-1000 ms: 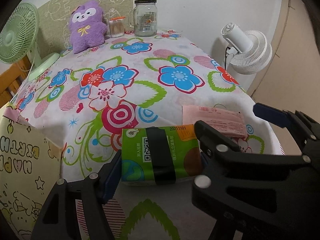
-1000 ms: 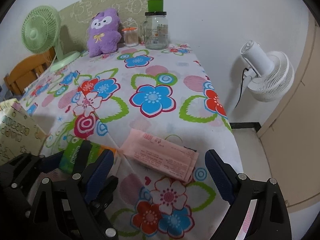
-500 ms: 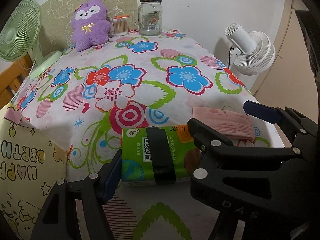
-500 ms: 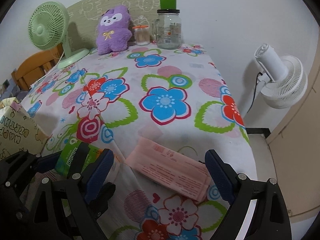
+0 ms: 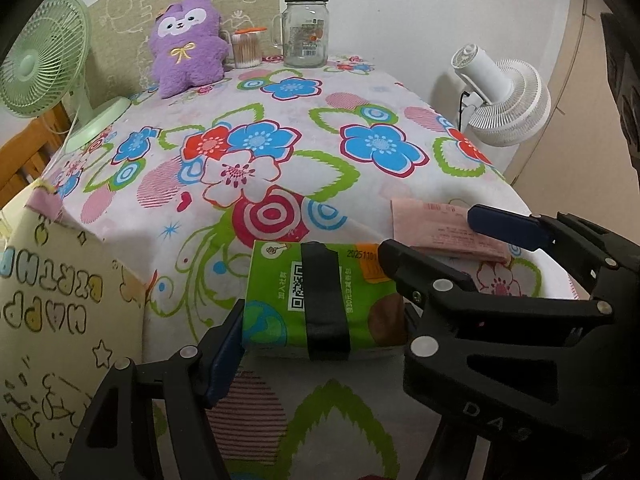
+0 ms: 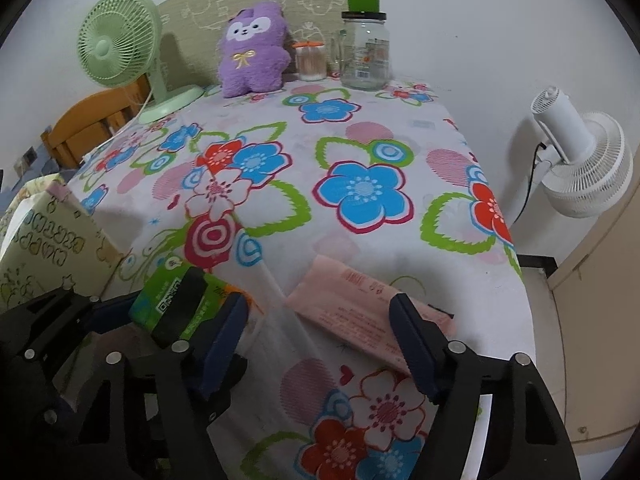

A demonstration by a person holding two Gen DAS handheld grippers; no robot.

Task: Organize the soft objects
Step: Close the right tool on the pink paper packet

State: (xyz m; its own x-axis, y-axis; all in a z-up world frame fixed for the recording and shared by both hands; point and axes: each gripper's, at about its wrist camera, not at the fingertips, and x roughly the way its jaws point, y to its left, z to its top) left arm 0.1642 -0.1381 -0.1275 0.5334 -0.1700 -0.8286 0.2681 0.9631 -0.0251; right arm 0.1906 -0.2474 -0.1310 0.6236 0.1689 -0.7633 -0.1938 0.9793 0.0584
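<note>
A green tissue pack (image 5: 320, 296) with a black band lies at the table's near edge; my left gripper (image 5: 316, 336) is shut on it, pads on both its ends. It also shows in the right wrist view (image 6: 176, 304). A pink tissue pack (image 6: 360, 312) lies flat to its right, also in the left wrist view (image 5: 436, 228). My right gripper (image 6: 320, 344) is open, its fingers straddling the pink pack's near part without gripping it. A purple plush toy (image 5: 186, 44) sits upright at the far end.
The floral tablecloth (image 5: 280, 152) covers the table. A glass jar with a green lid (image 5: 306, 20) and a cotton-swab tub (image 5: 246, 46) stand at the back. A green fan (image 5: 36, 60) stands far left, a white fan (image 5: 500, 96) right. A yellow gift bag (image 5: 52, 300) stands at the near left.
Both grippers have risen and pulled back slightly, so the table looks farther away. The right gripper has moved forward over the pink pack. The left stays shut on the green pack.
</note>
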